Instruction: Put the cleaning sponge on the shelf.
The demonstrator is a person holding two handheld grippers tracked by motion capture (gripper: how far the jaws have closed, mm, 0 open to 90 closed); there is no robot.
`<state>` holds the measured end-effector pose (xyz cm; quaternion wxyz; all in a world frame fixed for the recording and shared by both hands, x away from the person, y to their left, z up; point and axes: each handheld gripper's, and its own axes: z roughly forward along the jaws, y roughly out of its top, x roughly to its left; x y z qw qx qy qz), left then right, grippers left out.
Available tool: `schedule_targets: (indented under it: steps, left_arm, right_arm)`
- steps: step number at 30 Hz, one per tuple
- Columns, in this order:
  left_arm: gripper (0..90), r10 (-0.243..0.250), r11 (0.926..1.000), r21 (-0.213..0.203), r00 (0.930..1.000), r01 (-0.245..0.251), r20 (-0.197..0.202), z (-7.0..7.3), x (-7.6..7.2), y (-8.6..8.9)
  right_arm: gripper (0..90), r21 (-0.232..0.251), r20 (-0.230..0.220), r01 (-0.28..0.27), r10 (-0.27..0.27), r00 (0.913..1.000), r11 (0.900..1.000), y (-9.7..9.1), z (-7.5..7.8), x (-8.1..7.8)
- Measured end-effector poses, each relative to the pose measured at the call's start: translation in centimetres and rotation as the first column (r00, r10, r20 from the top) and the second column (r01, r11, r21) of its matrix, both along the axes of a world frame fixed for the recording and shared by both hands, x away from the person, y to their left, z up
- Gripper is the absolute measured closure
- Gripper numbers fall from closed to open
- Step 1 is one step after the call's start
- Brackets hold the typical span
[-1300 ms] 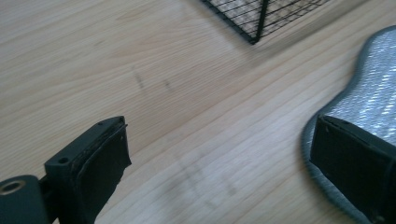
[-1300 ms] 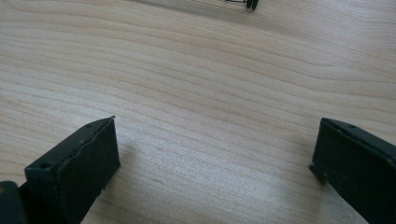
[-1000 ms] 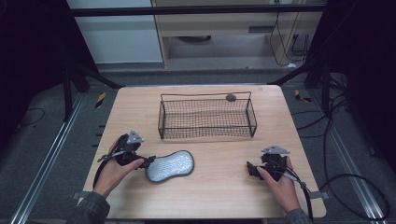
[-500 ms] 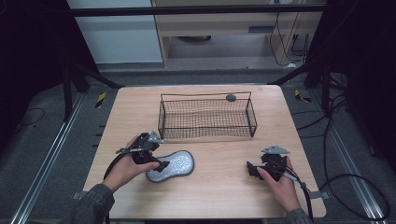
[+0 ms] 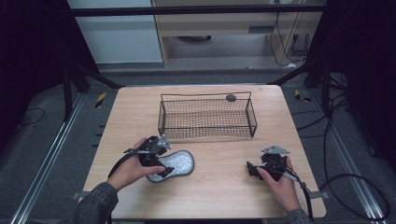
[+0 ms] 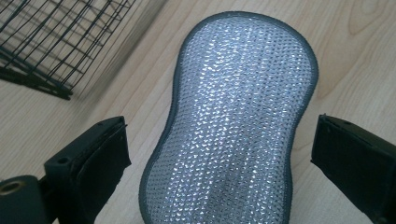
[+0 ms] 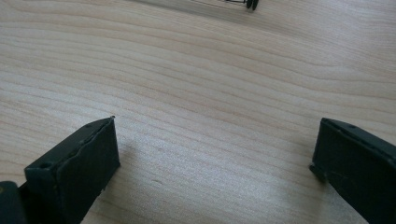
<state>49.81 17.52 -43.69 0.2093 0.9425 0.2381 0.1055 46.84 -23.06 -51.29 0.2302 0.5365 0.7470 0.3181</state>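
Note:
A silver mesh scrubbing pad [image 5: 173, 164] with a grey edge lies flat on the wooden table [image 5: 215, 186], in front of the black wire basket [image 5: 207, 118]. My left gripper [image 5: 156, 164] is over the pad's near-left end, open. In the left gripper view the pad [image 6: 233, 121] lies between the two black jaws, which stand wide on either side of its narrow waist. My right gripper [image 5: 252, 170] rests low on the table at the front right, open, and the right gripper view has bare wood [image 7: 210, 107] between its jaws.
The wire basket stands empty at the table's centre back, with a small dark round object [image 5: 230, 97] at its far rim. A corner of the basket [image 6: 51, 42] appears at the upper left of the left gripper view. The table's front edge is near both hands.
My left gripper has moved right and forward, from the table's left side onto the pad, and now straddles it. The right gripper has stayed in place.

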Motion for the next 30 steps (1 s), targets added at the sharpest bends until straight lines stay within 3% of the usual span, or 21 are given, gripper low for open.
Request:
schedule_targets:
  steps: [5,9,14,30]
  left_arm:
    - [3.4,-0.028,0.9993,0.022,0.9996,0.029,-0.005,-0.1,0.2,-0.8]
    - [3.5,-0.053,0.997,0.053,0.9977,0.055,-0.043,-1.1,0.6,-1.4]
    - [3.6,-0.07,0.9928,0.093,0.9958,0.075,-0.059,-2.1,1.2,-1.9]
    - [3.7,-0.083,0.99,0.106,0.9912,0.094,-0.104,-3.3,1.7,-2.1]
  right_arm:
    - [0.7,0.004,0.001,-0.001,0.001,1.0,1.0,0.0,0.0,0.0]
    - [0.7,0.005,0.0,-0.001,0.001,1.0,1.0,0.0,0.0,0.0]
    - [0.7,0.005,0.001,-0.001,0.001,1.0,1.0,0.0,0.0,0.0]
    - [0.7,0.007,0.0,-0.002,0.002,1.0,1.0,0.1,0.0,0.0]
